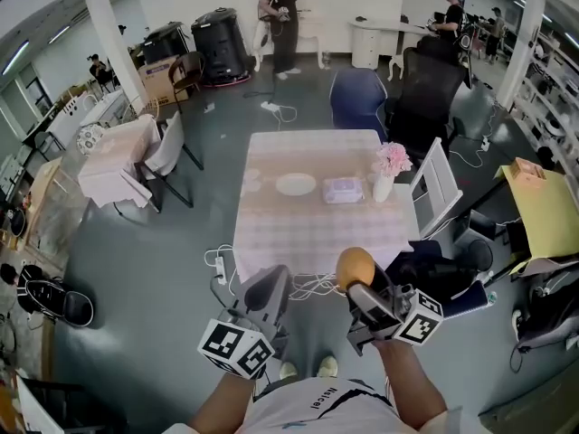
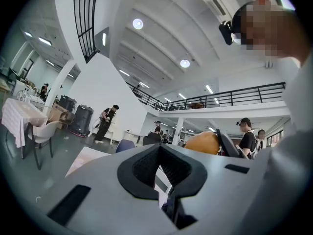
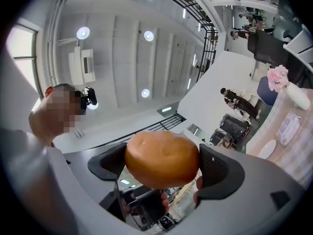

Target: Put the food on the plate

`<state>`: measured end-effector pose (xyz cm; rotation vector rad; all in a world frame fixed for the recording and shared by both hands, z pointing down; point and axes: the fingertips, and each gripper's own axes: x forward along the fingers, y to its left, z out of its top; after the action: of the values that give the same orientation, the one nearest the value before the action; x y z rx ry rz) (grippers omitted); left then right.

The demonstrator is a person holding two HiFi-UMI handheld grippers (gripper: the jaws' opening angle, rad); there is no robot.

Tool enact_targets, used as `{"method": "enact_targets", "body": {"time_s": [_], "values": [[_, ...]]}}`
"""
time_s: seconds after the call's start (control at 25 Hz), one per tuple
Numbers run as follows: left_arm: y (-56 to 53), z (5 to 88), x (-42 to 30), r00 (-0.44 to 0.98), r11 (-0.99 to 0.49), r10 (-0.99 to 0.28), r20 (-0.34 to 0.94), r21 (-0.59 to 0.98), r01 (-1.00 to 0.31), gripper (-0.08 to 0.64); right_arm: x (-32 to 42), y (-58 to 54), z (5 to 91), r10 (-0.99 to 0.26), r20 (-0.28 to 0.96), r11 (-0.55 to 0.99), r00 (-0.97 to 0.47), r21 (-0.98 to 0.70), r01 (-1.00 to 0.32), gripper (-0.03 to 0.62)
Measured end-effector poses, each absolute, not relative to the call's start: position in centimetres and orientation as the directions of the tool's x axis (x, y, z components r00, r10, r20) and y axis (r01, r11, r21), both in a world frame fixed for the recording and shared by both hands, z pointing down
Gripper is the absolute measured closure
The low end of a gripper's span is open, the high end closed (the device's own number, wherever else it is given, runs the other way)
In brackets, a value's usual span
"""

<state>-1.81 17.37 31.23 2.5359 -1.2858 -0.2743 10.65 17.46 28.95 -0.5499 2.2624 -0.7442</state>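
Head view alone shows the square table under a pale pink checked cloth (image 1: 308,233), with a round white plate (image 1: 296,184) near its middle. A clear plastic box (image 1: 343,190) lies just beside the plate on the right, and a white vase of pink flowers (image 1: 389,168) stands near the right edge. In that view both tools are held up close to the person's white shirt (image 1: 317,403), well apart from the table and the plate.

The right gripper view shows what the head view only hints at. The right gripper (image 3: 162,168) has its two dark ribbed pads (image 3: 217,168) pressed on the sides of a round orange-brown bun (image 3: 162,158), which fills the gap between them. The bun's skin is smooth and faintly glossy, with a shallow dimple or two, and it is darker towards the underside.

The left gripper view shows the left gripper (image 2: 160,169) with its jaws drawn together and nothing between them. Past it on the right the bun shows as an orange dome. Both gripper views tilt up towards round ceiling lights (image 3: 83,33)
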Motion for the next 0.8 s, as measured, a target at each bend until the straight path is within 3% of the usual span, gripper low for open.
{"method": "enact_targets", "body": {"time_s": [0.8], "values": [[14.3,32.3,0.6,0.558,-0.532,-0.830,-0.003,0.305,-0.790,0.555,13.1,14.3,30.1,-0.560,-0.472,0.735,-0.681,-0.662,-0.146,0.166]]}}
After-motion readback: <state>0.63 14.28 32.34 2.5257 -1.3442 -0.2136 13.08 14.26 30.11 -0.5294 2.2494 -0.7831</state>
